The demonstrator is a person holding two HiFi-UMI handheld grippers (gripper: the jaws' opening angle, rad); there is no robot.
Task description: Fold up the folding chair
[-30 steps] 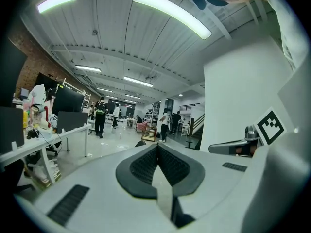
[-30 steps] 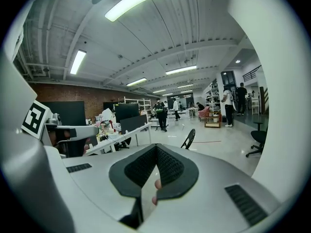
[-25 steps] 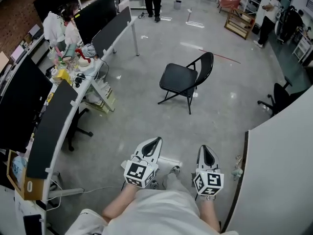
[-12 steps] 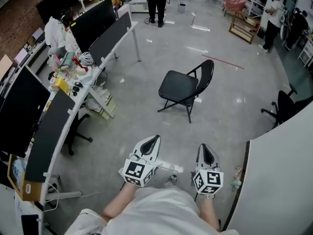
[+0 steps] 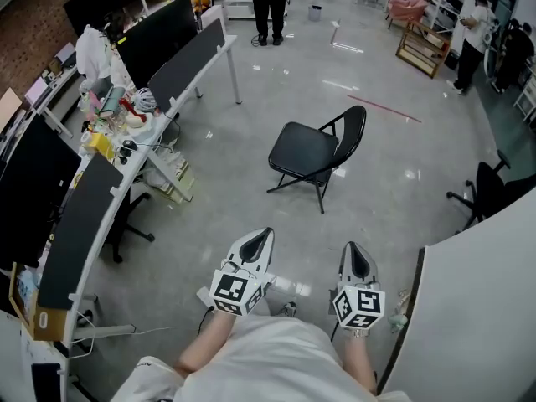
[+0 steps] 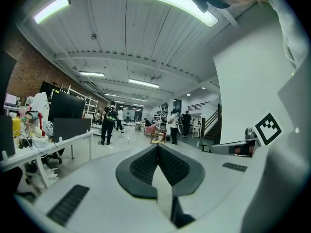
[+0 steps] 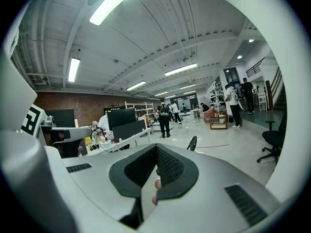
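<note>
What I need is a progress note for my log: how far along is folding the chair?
Done: nothing yet; the folding chair stands open on the floor. In hand: nothing; the left tool and right tool are both shut, empty, and short of the chair. Left: reach it, grip it, fold it.

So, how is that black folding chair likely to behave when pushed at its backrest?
The folding chair probably feels light, since its frame is thin tubing. Standing open on the smooth floor, it may slide or tip before folding.

White left hand-held gripper (image 5: 266,236), right hand-held gripper (image 5: 356,246), black pads (image 6: 141,166), marker cubes (image 5: 234,294)
</note>
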